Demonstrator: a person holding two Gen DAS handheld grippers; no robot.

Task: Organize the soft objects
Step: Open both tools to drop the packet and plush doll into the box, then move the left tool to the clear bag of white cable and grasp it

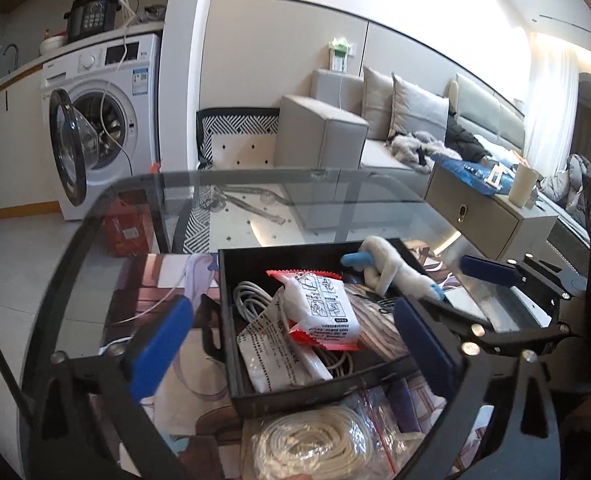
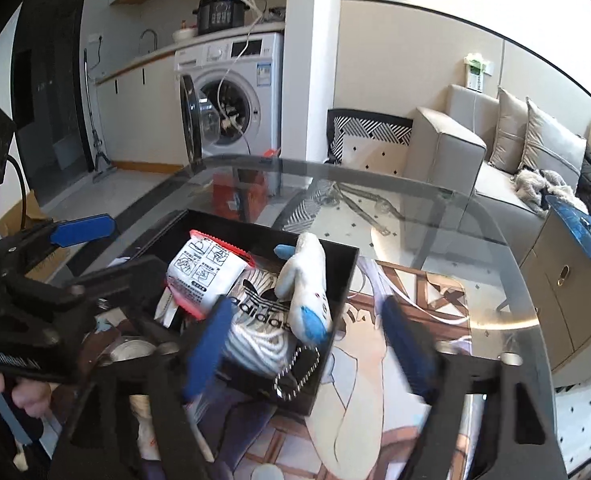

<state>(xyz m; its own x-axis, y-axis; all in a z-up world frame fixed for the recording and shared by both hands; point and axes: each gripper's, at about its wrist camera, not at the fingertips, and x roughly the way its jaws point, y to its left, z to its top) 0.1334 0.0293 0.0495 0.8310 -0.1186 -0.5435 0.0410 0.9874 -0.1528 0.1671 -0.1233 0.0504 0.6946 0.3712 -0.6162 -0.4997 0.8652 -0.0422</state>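
Observation:
A black tray (image 1: 227,280) (image 2: 347,276) sits on a glass table. It holds a white-and-red packet (image 1: 319,304) (image 2: 203,272), a flat white packet (image 1: 279,352), grey cable (image 1: 251,296), a striped adidas item (image 2: 263,308) and a white plush toy with blue tips (image 1: 391,268) (image 2: 307,288) leaning on the far right rim. My left gripper (image 1: 291,348) is open above the tray's near side, empty. My right gripper (image 2: 307,344) is open at the tray's right near corner, empty; it also shows in the left wrist view (image 1: 491,276).
A bagged coil of white cable (image 1: 315,444) lies on the table in front of the tray. A printed mat (image 2: 395,360) covers the glass table (image 1: 255,184). A washing machine (image 1: 103,120), sofa (image 1: 327,128) and low cabinet (image 1: 487,212) stand beyond.

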